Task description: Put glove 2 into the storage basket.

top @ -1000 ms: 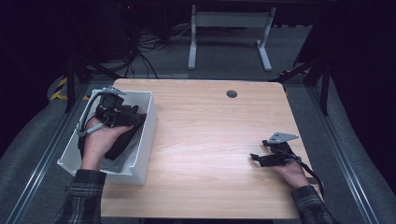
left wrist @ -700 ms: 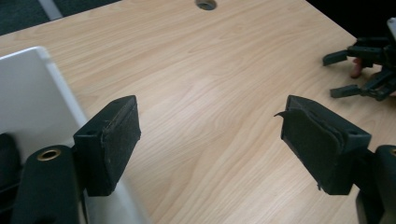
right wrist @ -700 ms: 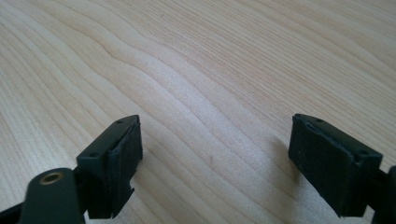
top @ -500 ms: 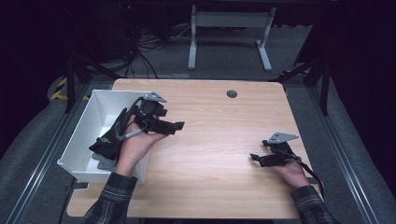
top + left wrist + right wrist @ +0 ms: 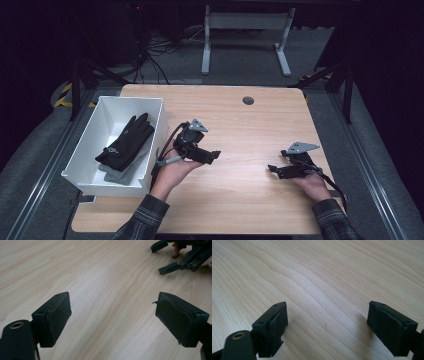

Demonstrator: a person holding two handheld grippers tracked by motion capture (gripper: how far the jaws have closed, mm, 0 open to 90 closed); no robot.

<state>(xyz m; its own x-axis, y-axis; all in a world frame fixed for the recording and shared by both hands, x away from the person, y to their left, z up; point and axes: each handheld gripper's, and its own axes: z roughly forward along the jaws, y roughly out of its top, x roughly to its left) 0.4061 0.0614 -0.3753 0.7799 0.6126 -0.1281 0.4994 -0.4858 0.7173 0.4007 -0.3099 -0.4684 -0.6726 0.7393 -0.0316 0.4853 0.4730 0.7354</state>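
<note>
Left gripper [image 5: 214,156] is held over the table [image 5: 240,125] beside the white bin [image 5: 150,165], jaws just opening, nothing between. Black glove [image 5: 125,142] is seen in bin. Right gripper [image 5: 272,170] is spread, empty.

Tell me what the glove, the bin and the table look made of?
Black glove: soft knit fabric, apparently; it lies limp and matte. White bin: likely plastic, with smooth, thin, even walls. Table: light wood or wood-look laminate, with visible grain lines.

A black glove [image 5: 125,142] lies flat, fingers pointing away, atop a grey glove [image 5: 120,171] inside the white bin [image 5: 155,130] at the table's left edge.
</note>
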